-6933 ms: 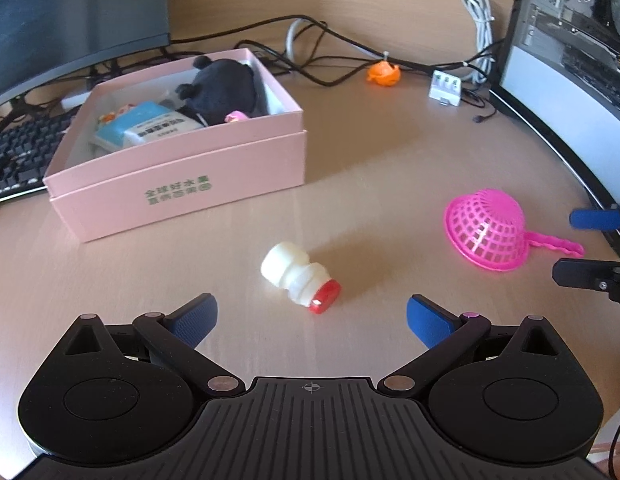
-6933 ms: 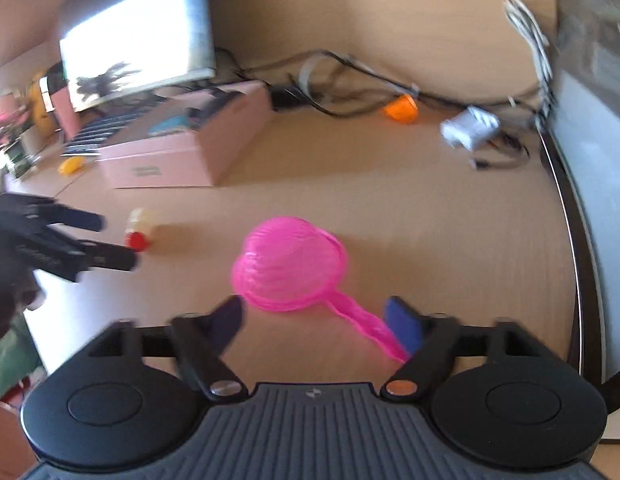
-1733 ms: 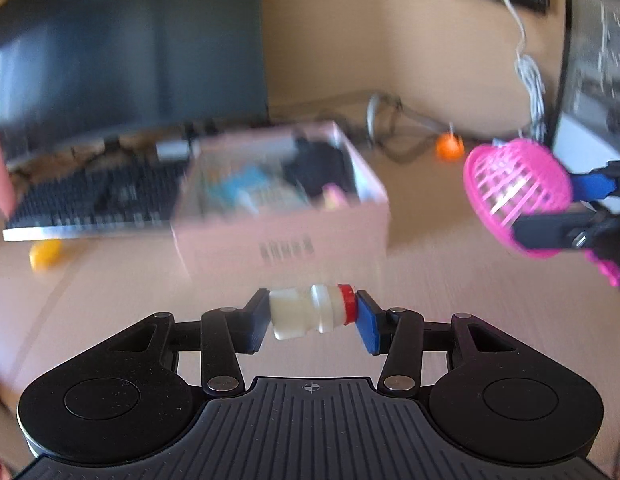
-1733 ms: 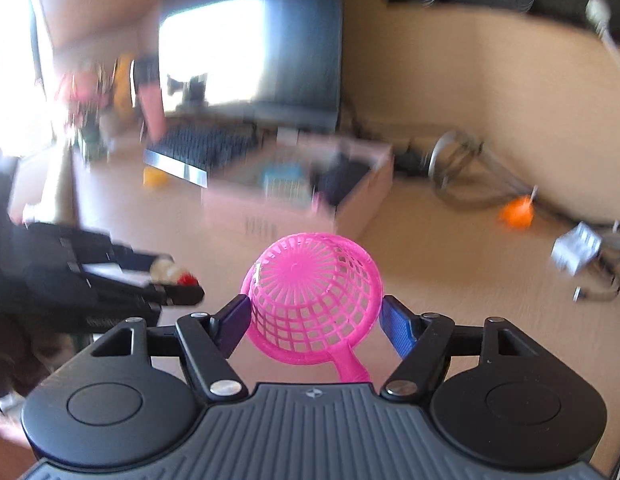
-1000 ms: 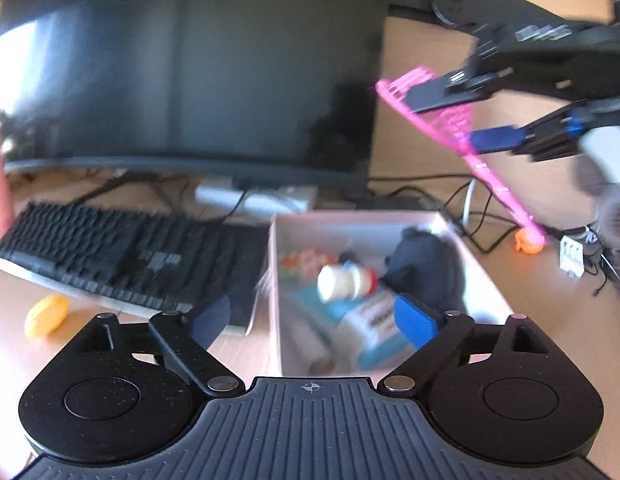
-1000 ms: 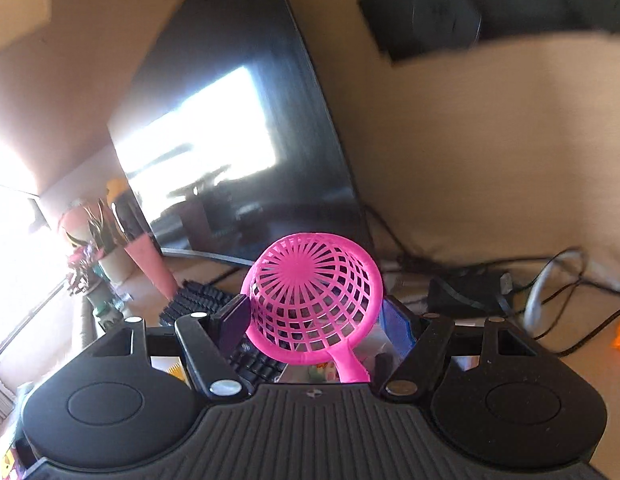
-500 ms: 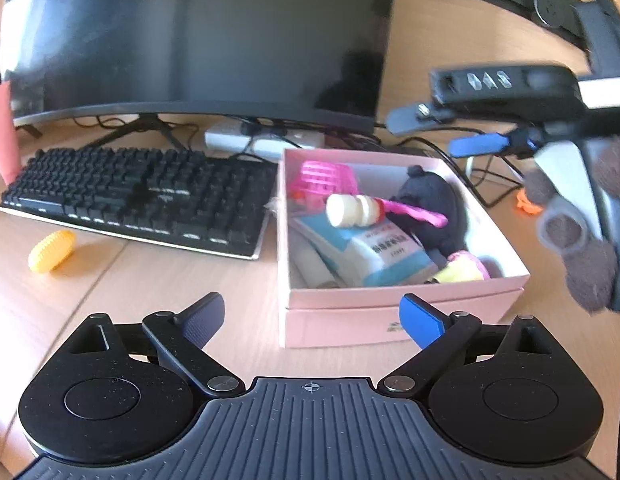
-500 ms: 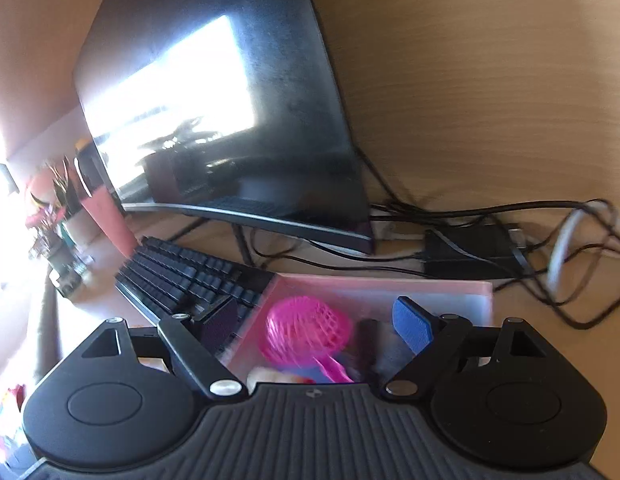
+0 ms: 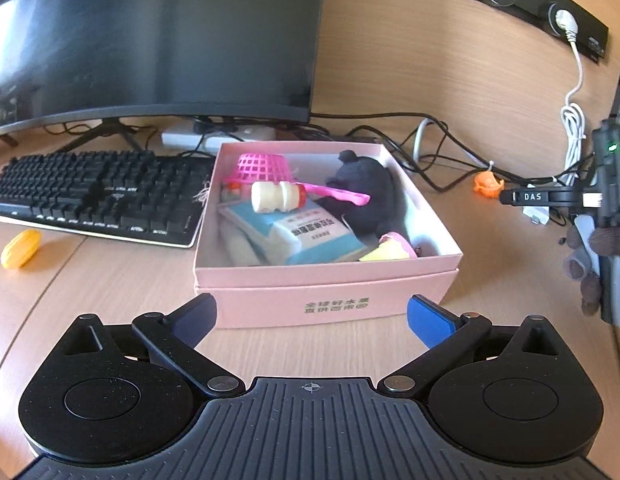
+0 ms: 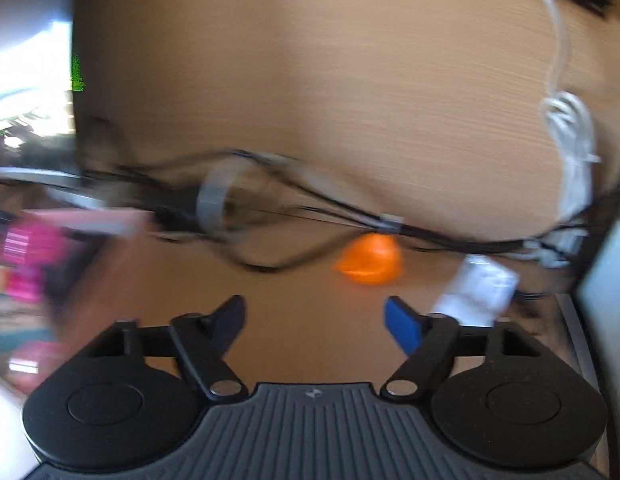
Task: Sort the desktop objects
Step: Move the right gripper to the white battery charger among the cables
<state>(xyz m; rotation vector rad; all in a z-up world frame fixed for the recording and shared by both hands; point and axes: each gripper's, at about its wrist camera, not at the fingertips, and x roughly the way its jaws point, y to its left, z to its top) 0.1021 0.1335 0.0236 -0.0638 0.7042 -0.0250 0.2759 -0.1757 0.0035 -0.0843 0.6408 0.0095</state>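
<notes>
1. The pink cardboard box (image 9: 329, 276) is a shallow rectangle with thin straight walls, sitting mid-desk (image 9: 110, 280), a smooth wood-grain surface.
2. Inside, a pink plastic mesh strainer (image 9: 260, 168) lies mouth-down at the far left corner, its wavy handle running right over a black plush toy (image 9: 369, 192).
3. A small ribbed cream bottle (image 9: 276, 197) with a red cap lies on its side across that handle, above a glossy blue-and-white packet (image 9: 306, 232).
4. Bare desk lies between the box's near wall and the left gripper (image 9: 310, 316); a black keyboard (image 9: 90, 196) touches or nearly touches the box's left wall.
5. A yellow oval toy (image 9: 20, 248) lies far left; a small orange toy (image 10: 369, 260) sits right among black cables (image 9: 441, 148).
6. The left gripper's fingers are spread wide, empty, touching nothing.
7. The right gripper (image 10: 313, 320) is likewise released and empty, facing the orange toy; that view is motion-blurred.
</notes>
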